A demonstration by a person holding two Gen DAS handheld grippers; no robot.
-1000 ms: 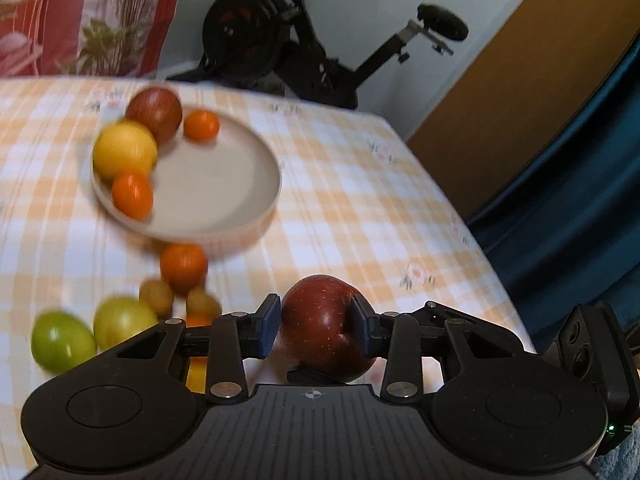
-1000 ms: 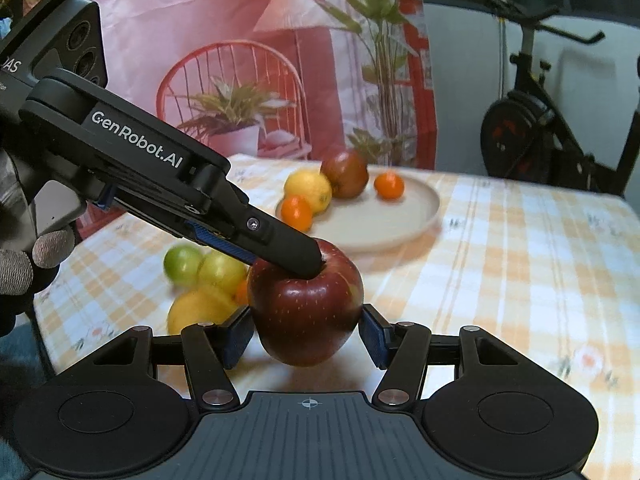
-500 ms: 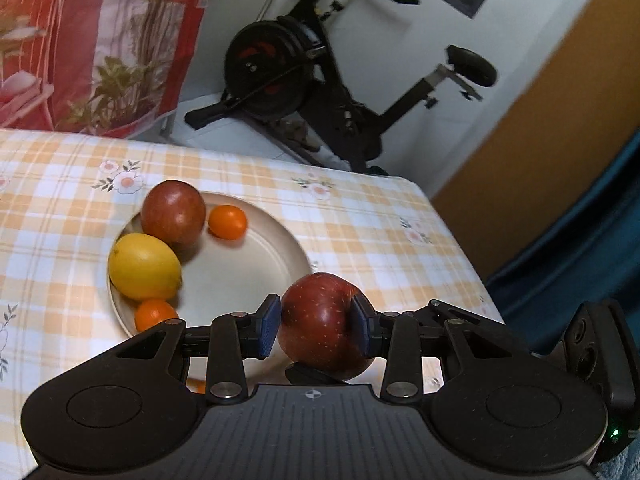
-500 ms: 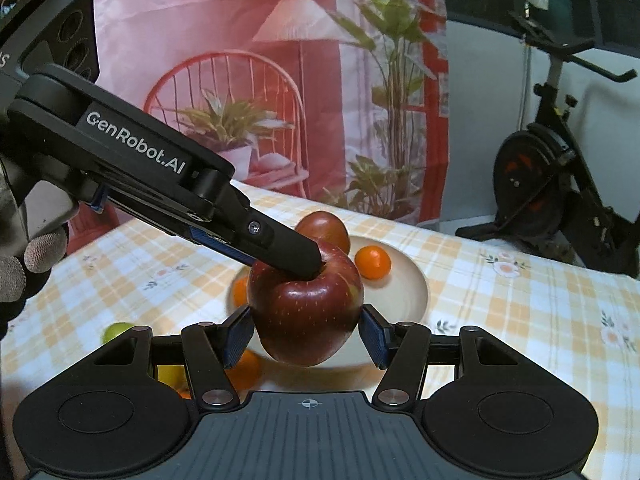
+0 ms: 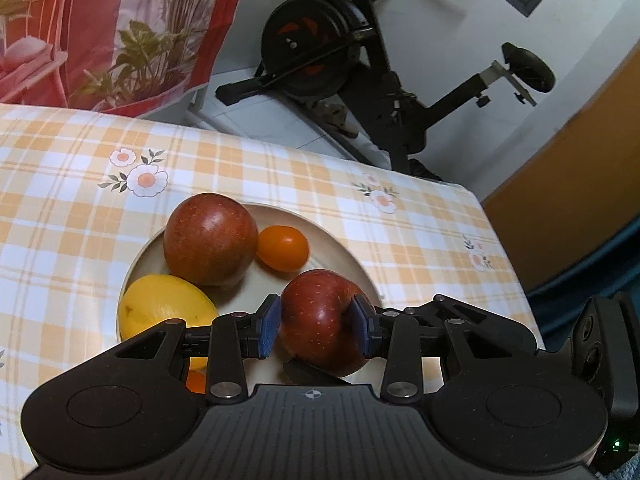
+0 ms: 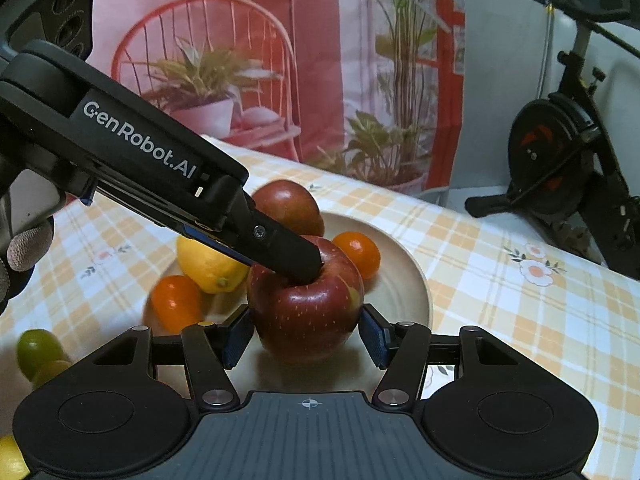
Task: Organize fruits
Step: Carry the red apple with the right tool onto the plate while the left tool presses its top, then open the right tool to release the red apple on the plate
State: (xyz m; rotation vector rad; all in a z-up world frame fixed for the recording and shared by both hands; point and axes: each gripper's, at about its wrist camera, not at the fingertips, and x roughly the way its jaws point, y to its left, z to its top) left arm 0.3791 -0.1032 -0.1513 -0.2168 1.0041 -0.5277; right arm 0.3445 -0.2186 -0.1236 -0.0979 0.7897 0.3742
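The left hand-held gripper (image 5: pixel 316 326) is matte black plastic: a ribbed central deck printed with a small white crosshair, a round recessed disc on each side, and angular linkage arms pinned with silver rivets. Its fingers carry blue pads (image 5: pixel 269 325). Seen from the right wrist, its side bears white "GenRobot.AI" lettering, a small silver screw and a block with round lens openings. The right hand-held gripper (image 6: pixel 306 338) has the same black build and blue pads (image 6: pixel 374 338). A grey knit glove (image 6: pixel 24 246) covers the fingers.
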